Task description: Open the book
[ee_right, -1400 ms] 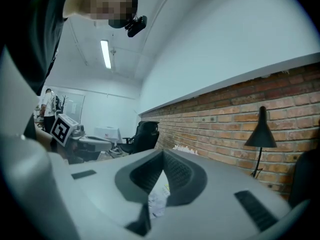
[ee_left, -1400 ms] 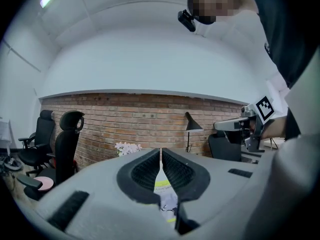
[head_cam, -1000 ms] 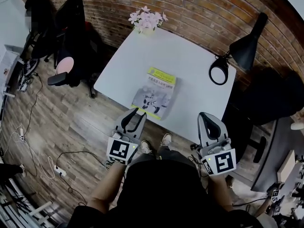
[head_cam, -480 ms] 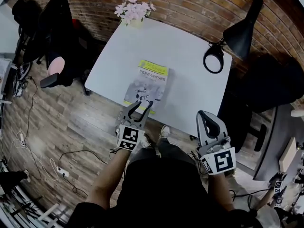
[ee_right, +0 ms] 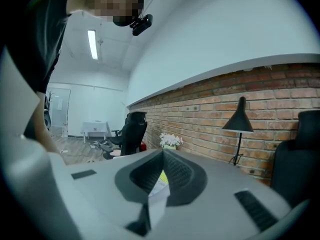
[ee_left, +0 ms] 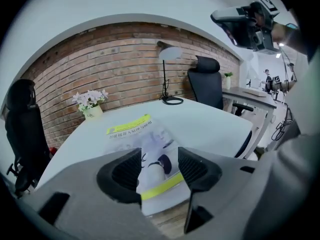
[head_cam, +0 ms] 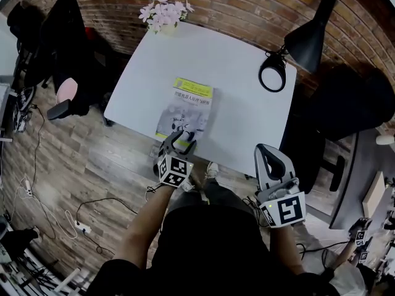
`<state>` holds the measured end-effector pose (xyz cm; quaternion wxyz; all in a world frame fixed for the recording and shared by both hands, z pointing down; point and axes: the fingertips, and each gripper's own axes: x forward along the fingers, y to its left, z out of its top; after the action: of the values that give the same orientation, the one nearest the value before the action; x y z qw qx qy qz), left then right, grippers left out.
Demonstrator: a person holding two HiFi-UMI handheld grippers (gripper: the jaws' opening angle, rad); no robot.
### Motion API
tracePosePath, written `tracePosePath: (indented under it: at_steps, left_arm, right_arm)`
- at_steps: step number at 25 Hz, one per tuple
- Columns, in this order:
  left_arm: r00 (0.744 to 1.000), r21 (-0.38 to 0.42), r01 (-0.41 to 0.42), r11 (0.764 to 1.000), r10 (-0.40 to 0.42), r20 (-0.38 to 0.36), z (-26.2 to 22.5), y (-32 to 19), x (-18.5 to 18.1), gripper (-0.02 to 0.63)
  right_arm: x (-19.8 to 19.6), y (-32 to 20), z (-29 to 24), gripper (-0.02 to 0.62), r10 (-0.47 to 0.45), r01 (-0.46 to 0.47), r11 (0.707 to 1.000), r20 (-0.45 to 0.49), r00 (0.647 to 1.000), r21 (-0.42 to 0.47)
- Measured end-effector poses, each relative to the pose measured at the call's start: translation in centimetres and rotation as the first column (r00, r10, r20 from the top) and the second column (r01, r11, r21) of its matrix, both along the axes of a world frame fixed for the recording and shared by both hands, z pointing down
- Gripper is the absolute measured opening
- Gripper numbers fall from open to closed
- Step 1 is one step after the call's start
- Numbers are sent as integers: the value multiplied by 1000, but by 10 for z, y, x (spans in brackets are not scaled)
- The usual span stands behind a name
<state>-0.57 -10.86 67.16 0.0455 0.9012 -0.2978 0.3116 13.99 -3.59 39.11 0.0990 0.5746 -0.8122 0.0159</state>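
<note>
The closed book point(head_cam: 185, 108), grey cover with a yellow band at its far end, lies on the white table point(head_cam: 241, 116) close to the near edge. My left gripper point(head_cam: 182, 135) hangs over the book's near edge, tilted down. Its jaws are opening, and the book's near corner point(ee_left: 159, 176) shows through the gap with neither pad pressing on it. In the left gripper view the book point(ee_left: 135, 134) stretches away from the gripper point(ee_left: 159, 163). My right gripper point(head_cam: 266, 150) is held off the table's near edge, right of the book, shut and empty point(ee_right: 162, 153).
A black desk lamp point(head_cam: 307, 37) with a ring base point(head_cam: 271, 73) stands at the table's far right. A pot of pale flowers point(head_cam: 162, 12) sits at the far left corner. Office chairs point(head_cam: 65, 94) stand left; another dark chair point(head_cam: 349, 106) stands right. Cables point(head_cam: 77, 226) lie on the wooden floor.
My left gripper dropped and moved forward to the book's near edge, and its jaws spread wider. The right gripper stayed almost in place.
</note>
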Motion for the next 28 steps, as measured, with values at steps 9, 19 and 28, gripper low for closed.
tracePosePath:
  at_steps: [9,19,28]
  left_arm:
    - [992,-32,-94,995,96,87,30,-3,32,319]
    - [988,-128,-86,988,101,118,51,-4,41,333]
    - [999,-267,-38,963,36,-14,32,-8,35,158]
  right_arm:
    - [10,0,3,14,31,-31,999,-9,999,-21]
    - [17,-8,9,14,39,-38,999,10,999,-35]
    - [12,-21,11,14,16,-16,1000,43,999,-18]
